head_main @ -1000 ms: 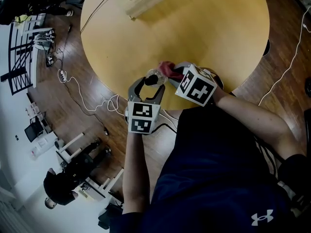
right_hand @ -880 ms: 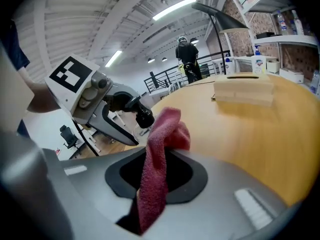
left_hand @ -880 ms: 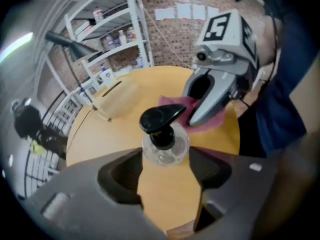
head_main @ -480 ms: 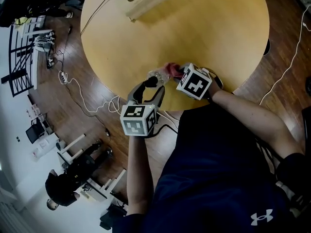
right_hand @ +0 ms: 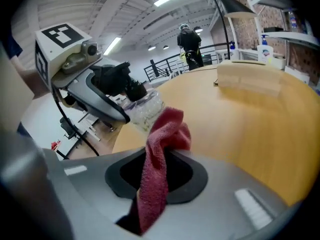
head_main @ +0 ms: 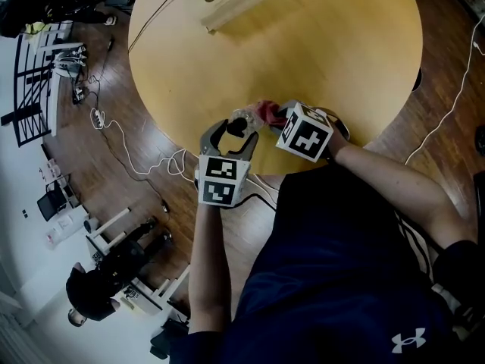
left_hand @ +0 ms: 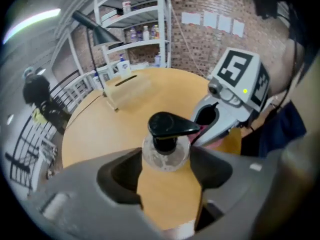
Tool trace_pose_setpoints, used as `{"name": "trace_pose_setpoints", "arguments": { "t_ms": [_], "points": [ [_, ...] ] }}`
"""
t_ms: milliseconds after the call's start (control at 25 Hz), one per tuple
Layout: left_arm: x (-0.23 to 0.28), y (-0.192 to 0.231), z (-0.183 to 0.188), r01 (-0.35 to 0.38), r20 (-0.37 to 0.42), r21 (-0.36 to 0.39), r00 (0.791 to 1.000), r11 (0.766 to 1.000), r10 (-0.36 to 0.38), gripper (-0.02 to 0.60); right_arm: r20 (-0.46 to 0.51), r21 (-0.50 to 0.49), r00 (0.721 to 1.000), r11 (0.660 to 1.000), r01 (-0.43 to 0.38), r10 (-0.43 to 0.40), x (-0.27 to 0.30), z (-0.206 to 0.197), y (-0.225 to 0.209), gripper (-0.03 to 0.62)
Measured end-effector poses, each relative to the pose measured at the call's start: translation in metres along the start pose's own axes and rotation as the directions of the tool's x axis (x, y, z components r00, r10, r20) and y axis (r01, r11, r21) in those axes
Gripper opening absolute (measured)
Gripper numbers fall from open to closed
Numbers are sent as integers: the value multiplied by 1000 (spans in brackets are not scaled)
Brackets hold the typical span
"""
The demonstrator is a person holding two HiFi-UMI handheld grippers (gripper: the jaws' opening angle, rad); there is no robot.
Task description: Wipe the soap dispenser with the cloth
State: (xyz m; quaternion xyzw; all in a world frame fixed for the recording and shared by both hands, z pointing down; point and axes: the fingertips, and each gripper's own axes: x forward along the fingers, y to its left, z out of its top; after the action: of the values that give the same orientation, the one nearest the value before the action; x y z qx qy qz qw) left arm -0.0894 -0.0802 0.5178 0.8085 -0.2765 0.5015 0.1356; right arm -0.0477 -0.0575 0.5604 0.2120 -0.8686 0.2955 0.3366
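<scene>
**A:** Left claw (left_hand: 164, 160)?

**B:** Pinching the dispenser (left_hand: 167, 128). Its clear body sits between the two pads and touches both, though the claw has just eased a shade wider. The black pump head points toward the other claw.

**A:** And the right claw (right_hand: 159, 170)?

**B:** Pressed together on the cloth (right_hand: 167, 130). The red strip runs up through the jaws, and its bunched end lies against the dispenser's clear side, below the pump.

**A:** Where is all this?

**B:** At the near edge of the round tabletop (right_hand: 250, 129), close to the person's body. I can't tell whether the dispenser's base rests on it.

**A:** Anything beyond?

**B:** A wood block (right_hand: 248, 77), well apart on the far side.
</scene>
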Motion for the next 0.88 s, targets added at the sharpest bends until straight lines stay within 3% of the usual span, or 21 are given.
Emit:
{"name": "trace_pose_setpoints", "arguments": {
  "t_ms": [80,160,240,280,360,440,520,680,760,880],
  "points": [
    [3,-2,0,57,11,160,998,985,-59,301,-14,14,1000,1000,-20,20,3,-9,7,75],
    [6,-4,0,104,10,272,994,956,-111,301,-9,24,1000,999,-29,29,2,-10,13,75],
    [6,-1,-4,112,-16,269,994,957,-112,301,17,21,1000,1000,-14,14,-5,-2,12,75],
    [4,2,-5,94,-30,210,995,973,-90,306,35,15,999,1000,5,-6,-9,4,9,75],
    [-6,5,-3,40,-23,-3,999,999,-40,341,69,-8,996,998,56,-55,-16,19,-2,75],
    [-19,-4,8,16,28,-212,1000,977,-11,341,89,-42,993,996,77,-73,-19,31,-9,77],
    [-21,-9,13,-10,55,-262,998,965,26,337,94,-64,995,997,49,-43,-18,36,-9,76],
    [-5,1,5,-95,4,-78,995,992,95,273,16,-35,1000,999,19,-18,0,18,-17,77],
    [-3,5,4,-88,-3,42,996,995,88,270,-37,-24,999,999,23,-24,13,4,-19,76],
    [0,5,3,-42,13,200,999,979,40,270,-67,5,998,1000,16,-16,20,-8,-15,77]
  ]
}}
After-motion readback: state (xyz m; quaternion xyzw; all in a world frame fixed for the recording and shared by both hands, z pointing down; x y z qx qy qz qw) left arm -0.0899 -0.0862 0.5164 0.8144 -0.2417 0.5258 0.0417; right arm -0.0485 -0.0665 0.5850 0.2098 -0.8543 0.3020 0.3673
